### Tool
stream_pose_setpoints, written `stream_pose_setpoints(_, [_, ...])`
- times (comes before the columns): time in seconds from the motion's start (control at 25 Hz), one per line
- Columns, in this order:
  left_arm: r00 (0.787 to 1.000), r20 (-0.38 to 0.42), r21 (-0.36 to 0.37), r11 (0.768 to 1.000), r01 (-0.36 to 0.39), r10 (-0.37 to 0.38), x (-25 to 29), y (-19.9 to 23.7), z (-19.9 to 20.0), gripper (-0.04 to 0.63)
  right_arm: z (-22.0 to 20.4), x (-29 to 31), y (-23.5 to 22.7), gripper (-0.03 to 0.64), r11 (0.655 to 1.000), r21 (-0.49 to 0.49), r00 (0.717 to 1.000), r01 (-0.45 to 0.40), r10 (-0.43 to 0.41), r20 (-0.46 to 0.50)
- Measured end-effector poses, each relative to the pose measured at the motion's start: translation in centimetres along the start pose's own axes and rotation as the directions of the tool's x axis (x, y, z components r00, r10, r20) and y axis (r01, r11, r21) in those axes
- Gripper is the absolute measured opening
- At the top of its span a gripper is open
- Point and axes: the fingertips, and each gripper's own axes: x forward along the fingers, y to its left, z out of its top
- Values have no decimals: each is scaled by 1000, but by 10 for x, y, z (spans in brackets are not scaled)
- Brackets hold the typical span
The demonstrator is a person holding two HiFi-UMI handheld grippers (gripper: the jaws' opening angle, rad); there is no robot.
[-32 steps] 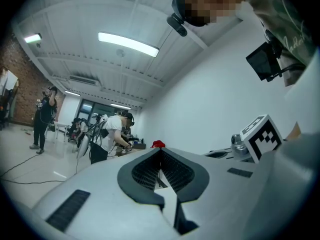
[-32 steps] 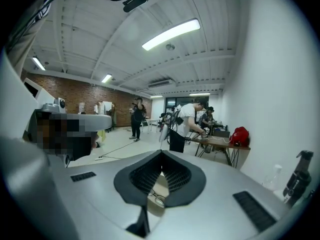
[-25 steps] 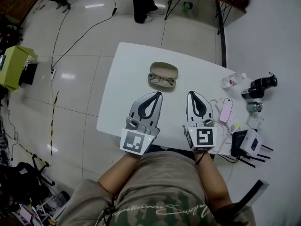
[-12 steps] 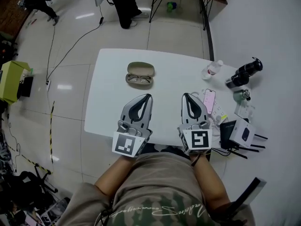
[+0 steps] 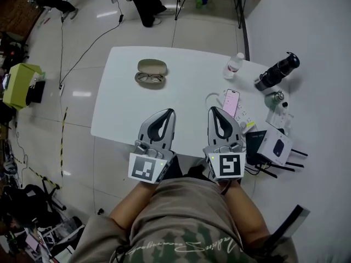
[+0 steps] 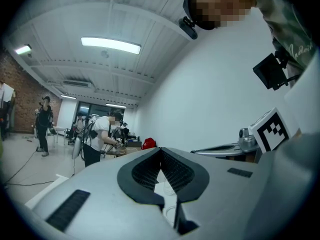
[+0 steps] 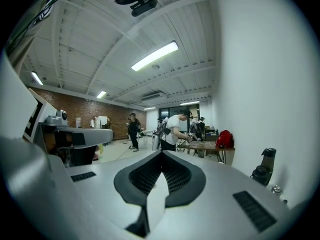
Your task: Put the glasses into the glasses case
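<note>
both claws closed and empty. left claw: in the left gripper view its jaws meet at the tips, nothing between them, only the hollow between the dark ribbed pads. right claw: same in the right gripper view, tips together, nothing held.

head view: i hold both claws side by side over the near edge of the white bench, tips pointing toward the far side, marker cubes close to my lap. they are near each other but not touching.

glasses lie at the far left part of the bench, well apart from both claws. the tan glasses case is right behind them, touching or nearly so. the case looks open, but i cannot tell if the glasses sit in its lower half or just in front of it.

right side of the bench: a pink phone just beyond the right claw, a clear bottle at the far edge, a black cylinder thing, a white box beside a black device with antennas.

on the floor at the left, a green box. a person stands beyond the bench's far side.
</note>
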Motion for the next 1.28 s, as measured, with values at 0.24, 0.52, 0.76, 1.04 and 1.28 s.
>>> stream_pose_setpoints(0.24, [999, 4, 0, 999, -32, 32, -14, -40, -2, 6, -14, -38, -8, 12, 999, 30, 999, -41, 41, 0])
stream_pose_setpoints(0.52, [1000, -16, 18, 1000, -14, 14, -34, -75, -14, 6, -26, -69, -11, 12, 997, 26, 997, -68, 69, -26])
stream_pose_setpoints(0.76, [1000, -4, 16, 999, -29, 29, -43, -91, -9, 6, -29, -79, -10, 12, 994, 38, 995, -100, 100, -11])
stream_pose_setpoints(1.04, [999, -11, 66, 996, 52, -52, -69, -96, -10, 6, -21, -97, 11, 12, 992, -21, 992, -121, 122, 36])
stream_pose_setpoints(1.28, [996, 8, 58, 995, 84, -84, -97, -85, -7, 6, -21, -109, 47, 12, 997, 4, 997, -74, 74, 15])
